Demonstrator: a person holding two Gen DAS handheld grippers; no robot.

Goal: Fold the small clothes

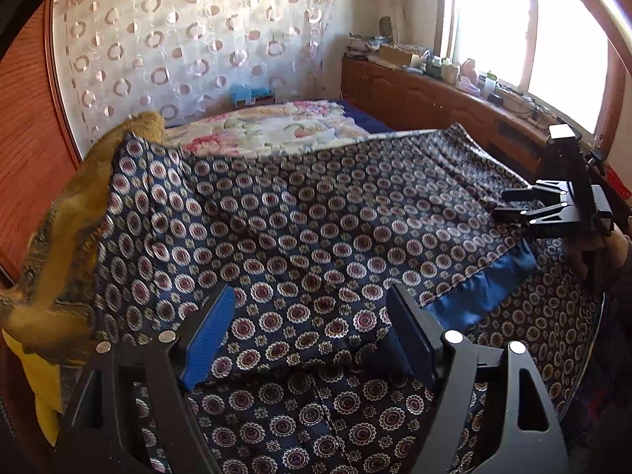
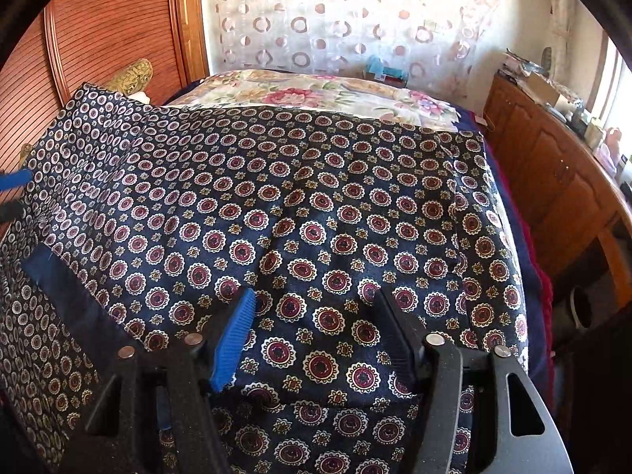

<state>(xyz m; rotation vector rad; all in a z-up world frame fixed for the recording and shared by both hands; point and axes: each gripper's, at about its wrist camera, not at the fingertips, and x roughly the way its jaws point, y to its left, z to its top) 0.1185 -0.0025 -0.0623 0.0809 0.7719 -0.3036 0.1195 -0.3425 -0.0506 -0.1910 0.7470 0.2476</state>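
On the bed (image 1: 276, 126) lies the task's garment, a navy medallion-print garment (image 1: 316, 217), spread flat over the near end, in front of the floral quilt (image 1: 284, 122). At its left edge a crumpled mustard-yellow cloth (image 1: 67, 237) hangs beside it. The left gripper (image 1: 312, 335) hovers low over the garment's near hem, jaws spread wide and holding nothing, the fabric showing between its fingers. To the right of that, a solid blue lining strip (image 1: 486, 280) shows where a layer lies turned over. The right gripper (image 2: 316, 335) hovers over the garment's right near part, jaws likewise spread and empty. The step looks like a fold in progress; next, each gripper likely needs to pinch an edge.
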